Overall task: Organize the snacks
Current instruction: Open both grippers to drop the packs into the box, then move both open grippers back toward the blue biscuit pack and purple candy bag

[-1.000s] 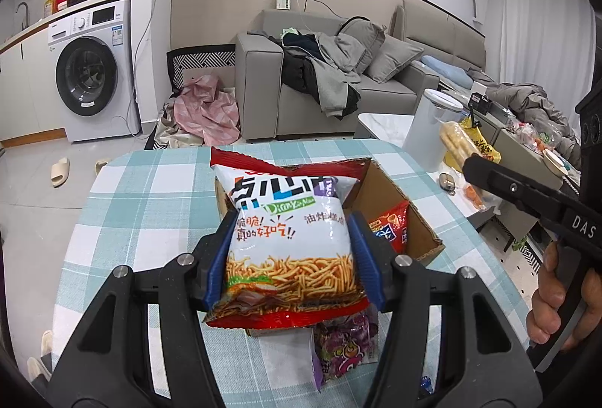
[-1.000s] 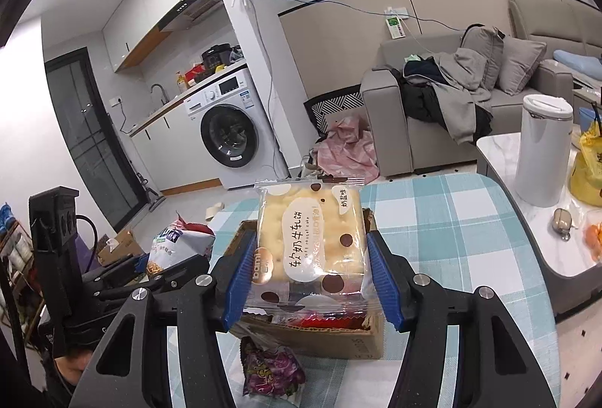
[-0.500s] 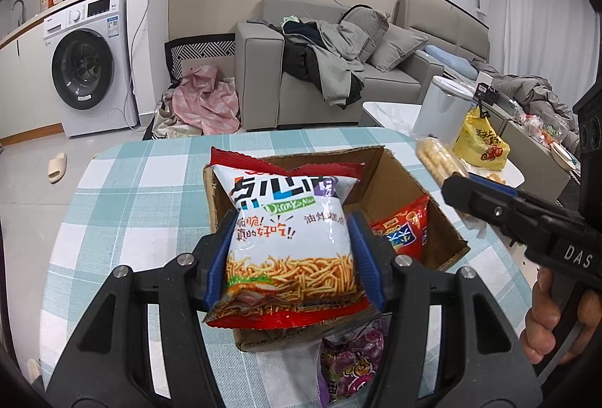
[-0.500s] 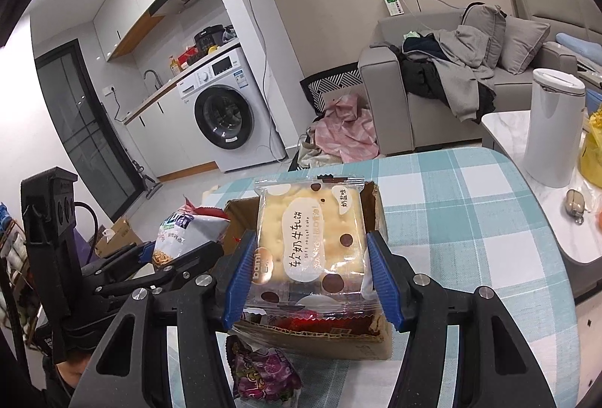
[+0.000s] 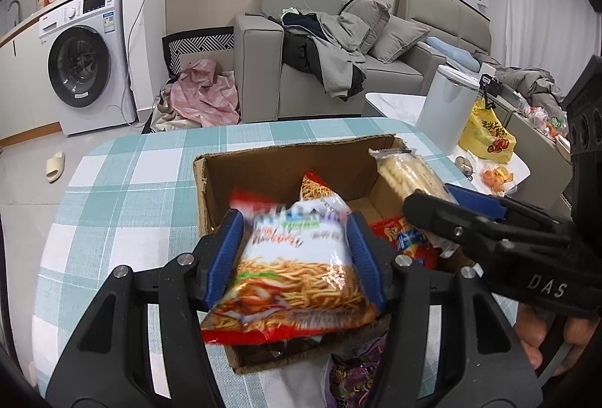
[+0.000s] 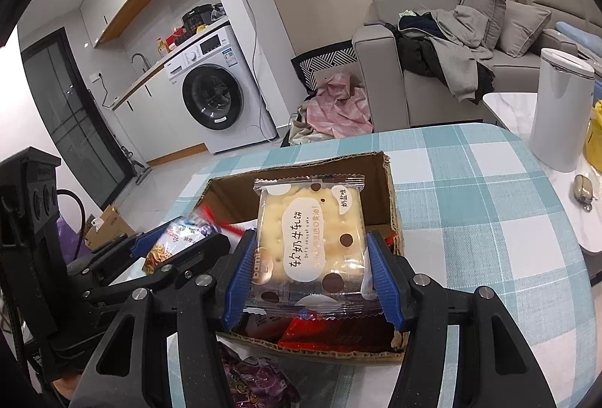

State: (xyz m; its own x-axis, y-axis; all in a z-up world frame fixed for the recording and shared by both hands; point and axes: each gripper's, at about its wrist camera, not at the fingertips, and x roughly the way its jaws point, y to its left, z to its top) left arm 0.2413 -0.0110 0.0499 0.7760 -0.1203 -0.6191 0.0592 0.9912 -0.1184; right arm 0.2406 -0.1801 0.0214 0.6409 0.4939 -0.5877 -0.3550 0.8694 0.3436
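My left gripper (image 5: 295, 254) is shut on a red-and-white bag of fried noodle snack (image 5: 297, 272), held over the near-left part of an open cardboard box (image 5: 278, 163). My right gripper (image 6: 310, 270) is shut on a clear-wrapped nougat cracker pack (image 6: 310, 238) above the same box (image 6: 387, 182). In the left wrist view the right gripper (image 5: 444, 197) comes in from the right with the cracker pack (image 5: 406, 175) over the box's right side. Red snack packets (image 5: 402, 238) lie inside the box. The left gripper (image 6: 158, 246) with its bag (image 6: 173, 238) shows at the left of the right wrist view.
The box stands on a teal-and-white checked table (image 5: 124, 190). A purple snack bag (image 6: 256, 381) lies on the cloth before the box. A white bin (image 5: 444, 111) and a yellow bag (image 5: 489, 133) sit on a side table to the right. A sofa and washing machine stand behind.
Both grippers have come down and forward toward the box with their packs. The noodle bag has tipped and sits lower over the box. The right gripper now hangs over the box's right side.
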